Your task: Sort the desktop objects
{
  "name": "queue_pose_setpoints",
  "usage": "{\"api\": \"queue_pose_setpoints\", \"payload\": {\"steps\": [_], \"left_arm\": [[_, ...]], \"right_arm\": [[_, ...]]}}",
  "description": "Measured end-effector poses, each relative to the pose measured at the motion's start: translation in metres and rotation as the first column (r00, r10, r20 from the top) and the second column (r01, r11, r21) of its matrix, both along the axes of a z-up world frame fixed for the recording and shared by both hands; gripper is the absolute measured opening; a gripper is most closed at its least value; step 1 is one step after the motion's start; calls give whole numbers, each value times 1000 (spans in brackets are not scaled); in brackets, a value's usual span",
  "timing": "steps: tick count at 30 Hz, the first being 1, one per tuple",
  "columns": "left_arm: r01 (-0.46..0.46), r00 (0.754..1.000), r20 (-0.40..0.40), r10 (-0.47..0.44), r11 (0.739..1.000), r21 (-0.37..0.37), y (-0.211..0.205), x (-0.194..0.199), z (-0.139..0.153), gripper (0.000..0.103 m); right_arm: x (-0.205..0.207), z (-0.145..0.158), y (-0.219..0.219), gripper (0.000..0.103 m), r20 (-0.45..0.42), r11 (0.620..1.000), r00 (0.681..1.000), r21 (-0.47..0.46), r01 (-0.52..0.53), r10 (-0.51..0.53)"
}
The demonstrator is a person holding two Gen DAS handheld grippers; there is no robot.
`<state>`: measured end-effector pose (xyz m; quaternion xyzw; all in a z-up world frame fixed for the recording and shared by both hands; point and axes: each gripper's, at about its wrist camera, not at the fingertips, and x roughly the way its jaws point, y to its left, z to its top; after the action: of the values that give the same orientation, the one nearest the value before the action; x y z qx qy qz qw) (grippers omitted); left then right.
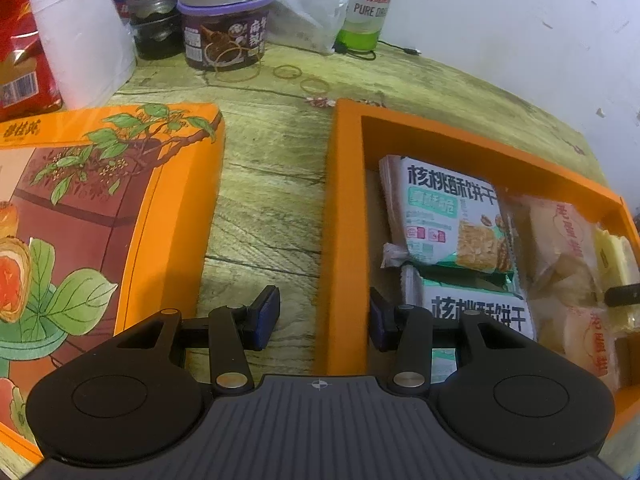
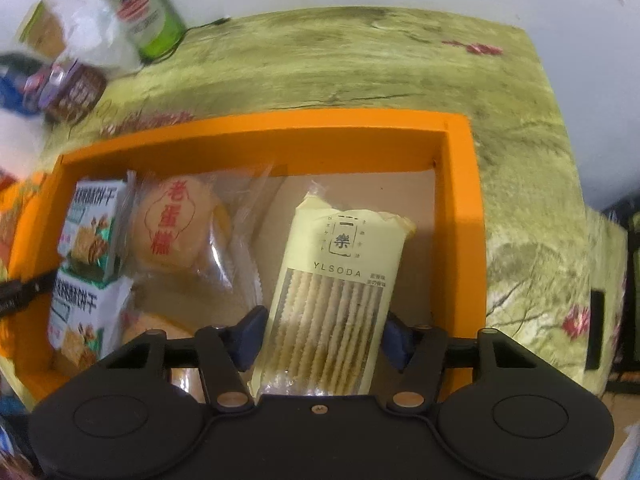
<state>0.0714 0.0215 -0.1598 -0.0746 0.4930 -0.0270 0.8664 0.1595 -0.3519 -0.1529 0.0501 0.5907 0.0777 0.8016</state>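
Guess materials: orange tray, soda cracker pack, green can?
Orange tray: likely matte cardboard, with thick flat walls and a brown board floor. Soda cracker pack: glossy plastic film; crackers show through a clear window. Green can: probably printed metal, though blurred.

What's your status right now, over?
Left gripper open, straddling orange box wall. Right gripper around soda cracker pack in box, grip unclear. Cake packet alongside, apart.

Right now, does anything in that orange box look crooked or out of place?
Yes. The yellow soda cracker pack lies slanted across the orange box, not square with its walls like the two green-and-white biscuit packs. It sits between the right gripper pads. Loose rubber bands are scattered on the table beyond.
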Motion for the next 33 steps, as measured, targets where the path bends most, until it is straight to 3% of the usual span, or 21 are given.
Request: {"api": "queue_pose_setpoints", "payload": {"steps": [6, 14, 16, 17, 21, 23, 27, 29, 31, 33], "left_arm": [[-6, 1000, -1, 6, 1000, -10, 1, -2, -1, 45], [-8, 1000, 2, 8, 1000, -17, 1, -2, -2, 45], [-8, 1000, 4, 8, 1000, -16, 0, -2, -1, 45], [-9, 1000, 5, 9, 1000, -16, 0, -2, -1, 45], [-11, 1000, 19, 11, 1000, -13, 1, -3, 2, 45], [-15, 999, 31, 16, 1000, -10, 1, -3, 3, 44], [-19, 999, 49, 19, 1000, -13, 1, -1, 6, 43], [-10, 998, 54, 11, 1000, -18, -1, 2, 6, 37], [-6, 998, 57, 7, 1000, -21, -2, 5, 5, 35], [-5, 998, 60, 6, 1000, -25, -3, 7, 4, 33]], "right_arm": [[0, 1, 2, 56, -5, 998, 998, -32, -58, 58], [-3, -7, -4, 56, -39, 998, 998, 10, -58, 58], [-5, -4, -6, 64, -31, 998, 998, 18, -54, 55], [-7, -2, -8, 72, -26, 998, 998, 23, -51, 51], [-16, 16, -18, 75, 2, 996, 1000, 89, -30, 30], [-21, 33, -26, 75, 63, 991, 998, 134, -26, 18], [-27, 53, -53, 75, 179, 987, 979, 146, 70, -96], [-27, 56, -67, 75, 210, 980, 963, 136, 144, -170], [-23, 43, -81, 74, 160, 965, 956, 126, 229, -247], [-20, 29, -91, 62, 104, 948, 948, 139, 287, -302]]}}
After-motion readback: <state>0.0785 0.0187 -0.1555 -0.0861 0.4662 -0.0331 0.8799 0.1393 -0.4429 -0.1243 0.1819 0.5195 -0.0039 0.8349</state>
